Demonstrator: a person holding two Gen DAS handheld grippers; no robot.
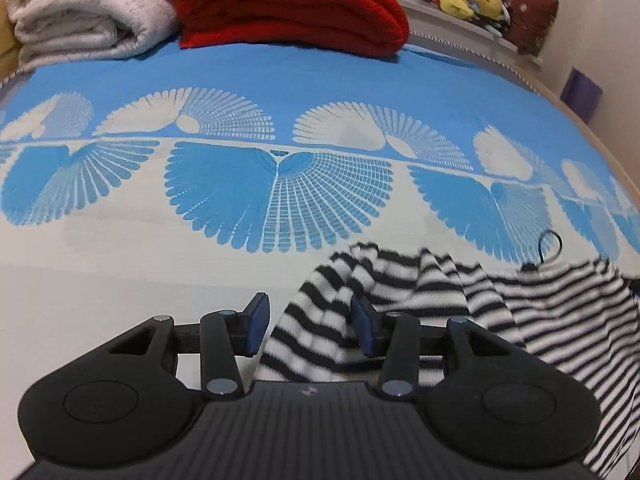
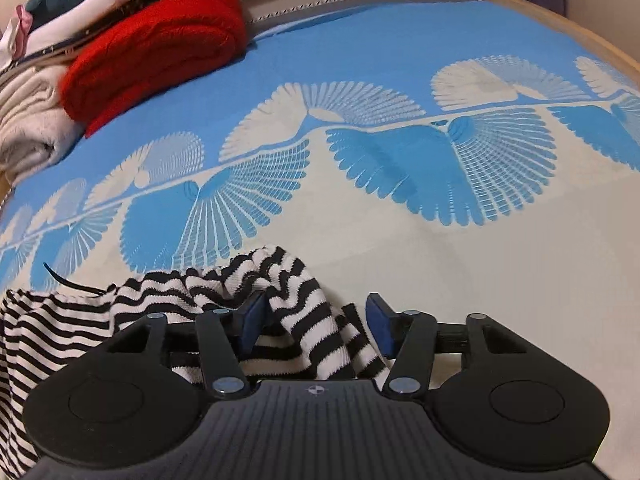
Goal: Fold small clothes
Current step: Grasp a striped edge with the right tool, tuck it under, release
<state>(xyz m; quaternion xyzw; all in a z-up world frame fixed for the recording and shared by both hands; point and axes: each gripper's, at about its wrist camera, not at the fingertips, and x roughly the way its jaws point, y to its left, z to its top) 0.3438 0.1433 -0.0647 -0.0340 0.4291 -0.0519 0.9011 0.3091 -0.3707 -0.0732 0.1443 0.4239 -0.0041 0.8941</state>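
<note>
Your left hand-held gripper: jaws spread, striped garment hanging between pads, right pad touching cloth, left pad clear. Your right hand-held gripper: jaws spread, same garment's other end draped between, not pinched. Garment bunched at near edge of bed. Red blanket far, white blanket left of it.
</note>
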